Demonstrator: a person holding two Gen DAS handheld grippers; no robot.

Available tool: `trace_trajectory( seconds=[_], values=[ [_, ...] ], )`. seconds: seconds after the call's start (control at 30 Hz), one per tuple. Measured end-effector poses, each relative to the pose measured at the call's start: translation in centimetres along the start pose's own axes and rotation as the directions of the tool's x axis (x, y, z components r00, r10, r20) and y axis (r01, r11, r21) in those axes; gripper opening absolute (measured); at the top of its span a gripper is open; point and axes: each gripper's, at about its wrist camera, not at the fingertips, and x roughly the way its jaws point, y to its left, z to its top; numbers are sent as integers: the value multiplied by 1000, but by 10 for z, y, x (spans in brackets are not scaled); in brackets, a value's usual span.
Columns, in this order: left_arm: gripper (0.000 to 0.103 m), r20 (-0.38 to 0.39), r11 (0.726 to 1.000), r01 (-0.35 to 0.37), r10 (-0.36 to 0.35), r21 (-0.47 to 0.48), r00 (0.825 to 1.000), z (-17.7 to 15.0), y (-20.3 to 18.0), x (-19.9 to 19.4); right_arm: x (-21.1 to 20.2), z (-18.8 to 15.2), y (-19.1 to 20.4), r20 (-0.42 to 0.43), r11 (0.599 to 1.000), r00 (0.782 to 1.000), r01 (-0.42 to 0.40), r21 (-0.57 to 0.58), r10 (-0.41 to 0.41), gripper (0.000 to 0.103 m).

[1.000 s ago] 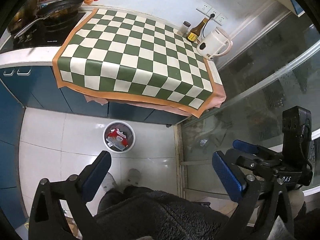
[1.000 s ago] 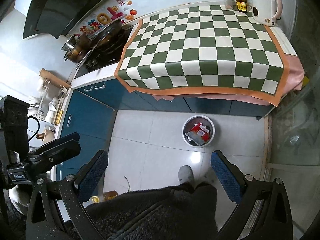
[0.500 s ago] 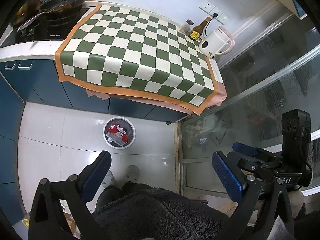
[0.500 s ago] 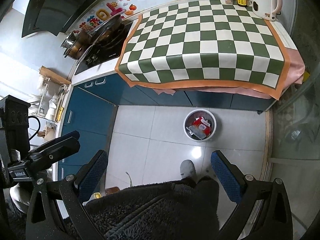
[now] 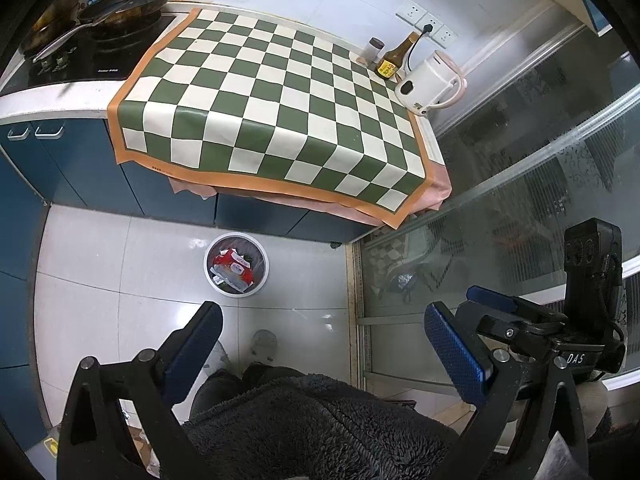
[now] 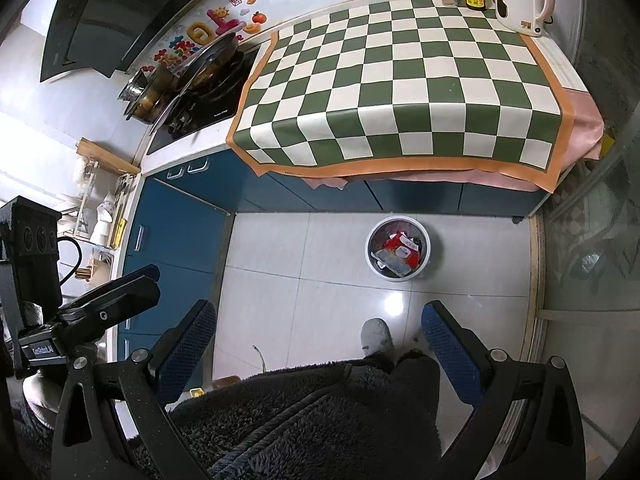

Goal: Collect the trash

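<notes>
Both grippers hang high above the kitchen floor, and neither carries anything: the left gripper (image 5: 322, 340) has its blue-padded fingers (image 5: 452, 352) spread wide, and the right gripper (image 6: 318, 338) is spread just as wide. The round white plastic waste bin (image 5: 262, 284) stands on the pale tiled floor (image 5: 100, 280), ahead of and below the fingertips, close against the blue cabinet fronts; red-and-white crumpled wrappers (image 6: 400, 250) already lie inside it. The green-and-cream checked cloth on the tabletop (image 6: 400, 80) shows no loose rubbish, so collection looks finished or nearly so. The next move, if any, is probably to look for a missed scrap and come down on it with open fingers.

Beyond the fingertips, at the far end of the tabletop, stand a white electric kettle (image 5: 430, 88), a brown glass sauce bottle (image 5: 394, 60) and a small spice jar (image 5: 372, 50); none is trash. The person's dark fleece garment (image 6: 320, 412) and grey slipper (image 6: 376, 336) fill the space between the fingers, blocking a straight drop.
</notes>
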Motion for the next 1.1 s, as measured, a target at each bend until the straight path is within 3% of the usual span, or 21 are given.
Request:
trace_trajectory(
  seconds=[1.1],
  values=[
    [103,-7,1000,4,-4,4,1000,-3,-6,2,-5,-2,-2,17,999,1000,16,39,-17,103]
  ],
)
